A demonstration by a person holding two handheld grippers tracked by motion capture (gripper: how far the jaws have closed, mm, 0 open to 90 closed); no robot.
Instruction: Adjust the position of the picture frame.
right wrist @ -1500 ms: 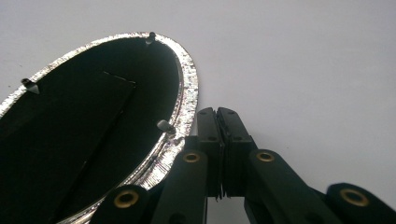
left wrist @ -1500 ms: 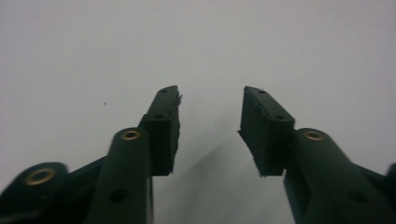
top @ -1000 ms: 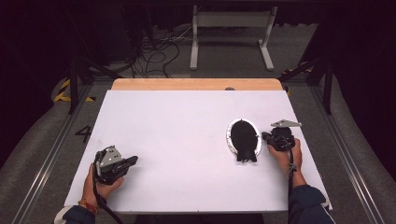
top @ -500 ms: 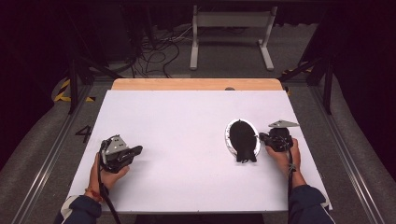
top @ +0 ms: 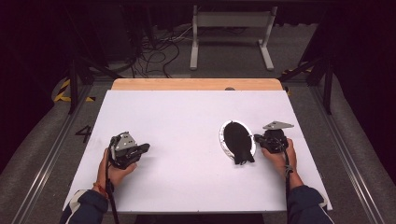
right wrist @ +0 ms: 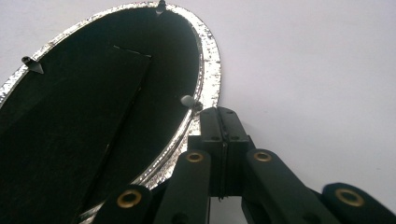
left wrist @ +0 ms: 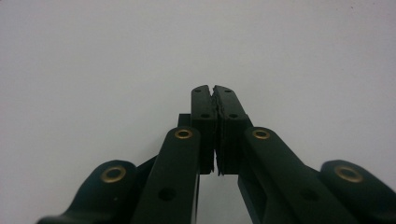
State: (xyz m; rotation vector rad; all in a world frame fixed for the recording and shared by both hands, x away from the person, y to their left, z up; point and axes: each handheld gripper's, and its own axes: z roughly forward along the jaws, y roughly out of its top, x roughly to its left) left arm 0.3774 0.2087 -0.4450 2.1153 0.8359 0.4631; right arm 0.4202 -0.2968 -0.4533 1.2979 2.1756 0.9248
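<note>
An oval picture frame (top: 238,140) lies face down on the white table (top: 187,112), its black back up and a silver rim around it. My right gripper (top: 257,138) is shut, with its tips at the frame's right rim. In the right gripper view the closed jaws (right wrist: 223,111) end just below a small metal clip (right wrist: 187,100) on the frame (right wrist: 93,102), and nothing is between them. My left gripper (top: 147,147) is at the table's left, pointing right, far from the frame. Its jaws (left wrist: 214,88) are closed over bare table, holding nothing.
A black stand flap (right wrist: 60,130) lies flat on the frame's back. A wooden strip (top: 196,84) runs along the table's far edge. Behind it are cables (top: 159,51) on the floor and a white metal stand (top: 231,28). Metal rails (top: 51,154) run along both sides.
My left hand has moved its gripper a little farther up the table and to the right. The right gripper and the frame have stayed where they were.
</note>
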